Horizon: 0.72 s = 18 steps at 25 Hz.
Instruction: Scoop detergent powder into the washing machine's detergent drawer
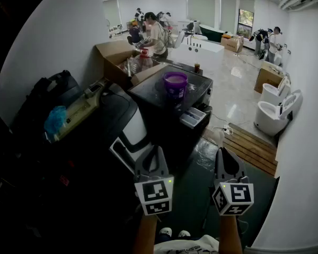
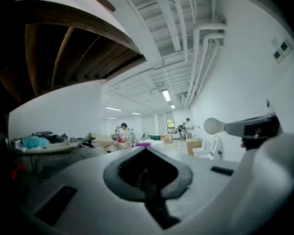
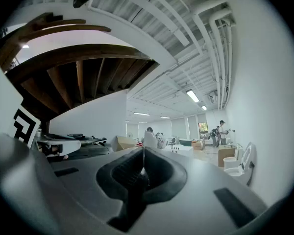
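Obs.: left gripper (image 1: 151, 155) and right gripper (image 1: 226, 156) are both held low at the near edge of the head view, side by side and well apart from the work. In each gripper's own view the jaws are pressed together with nothing between them, so both are clenched and empty (left gripper (image 2: 146, 153), right gripper (image 3: 143, 155)).

Task items: the black washing machine (image 1: 155, 93) stands at centre, far of both grippers. A purple tub (image 1: 175, 82) sits on its lid towards the right edge. The detergent drawer (image 1: 193, 117) is pulled out at the machine's near right corner, with pale compartments showing. No scoop is visible, and I cannot tell what is in the tub.

Status (judgement): the task has not begun. The approach comes first.

Handling (judgement):
- The powder is loose and spills easily, so a loaded scoop should be kept level and moved slowly.
- The scoop, if it is inside the tub, is likely light, rigid plastic. Pinch it well up the handle, away from the bowl.
- The tub looks light, and the lid looks smooth and glossy, so the tub may slide or tip while scooping. Steady its rim with the left gripper and scoop with the right.
- The drawer is thin plastic hanging out unsupported. Pour from just above it and do not press down.
- The tub sits just far-left of the drawer, so the carry is short.
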Each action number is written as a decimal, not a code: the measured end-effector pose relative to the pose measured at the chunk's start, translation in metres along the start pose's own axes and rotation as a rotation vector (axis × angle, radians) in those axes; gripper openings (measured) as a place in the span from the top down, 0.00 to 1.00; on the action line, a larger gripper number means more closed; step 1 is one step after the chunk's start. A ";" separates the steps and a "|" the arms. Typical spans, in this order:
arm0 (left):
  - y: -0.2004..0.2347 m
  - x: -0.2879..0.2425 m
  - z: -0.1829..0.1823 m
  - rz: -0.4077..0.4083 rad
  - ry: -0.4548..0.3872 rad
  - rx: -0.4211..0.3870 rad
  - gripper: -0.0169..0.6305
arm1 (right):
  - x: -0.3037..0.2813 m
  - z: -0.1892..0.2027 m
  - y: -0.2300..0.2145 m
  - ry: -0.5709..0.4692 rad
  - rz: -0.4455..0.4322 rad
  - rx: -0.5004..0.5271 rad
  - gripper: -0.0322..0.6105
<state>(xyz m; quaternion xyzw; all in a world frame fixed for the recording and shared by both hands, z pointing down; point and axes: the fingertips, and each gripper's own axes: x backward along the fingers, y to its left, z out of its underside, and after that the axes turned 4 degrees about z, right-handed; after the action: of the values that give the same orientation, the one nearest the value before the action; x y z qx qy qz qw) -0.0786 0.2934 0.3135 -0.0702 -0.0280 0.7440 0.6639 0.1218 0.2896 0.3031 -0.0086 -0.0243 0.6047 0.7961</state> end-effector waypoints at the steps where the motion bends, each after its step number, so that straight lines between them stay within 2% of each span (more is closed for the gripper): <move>1: 0.001 0.001 0.000 0.000 -0.001 -0.001 0.97 | 0.000 0.001 0.001 0.002 0.000 0.000 0.92; 18: -0.002 0.001 0.000 -0.008 0.000 -0.002 0.97 | 0.002 0.007 -0.004 0.006 0.000 -0.003 0.92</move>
<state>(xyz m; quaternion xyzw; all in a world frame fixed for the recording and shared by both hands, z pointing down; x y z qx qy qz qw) -0.0772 0.2944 0.3138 -0.0705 -0.0290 0.7412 0.6669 0.1259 0.2899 0.3099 -0.0119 -0.0227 0.6047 0.7961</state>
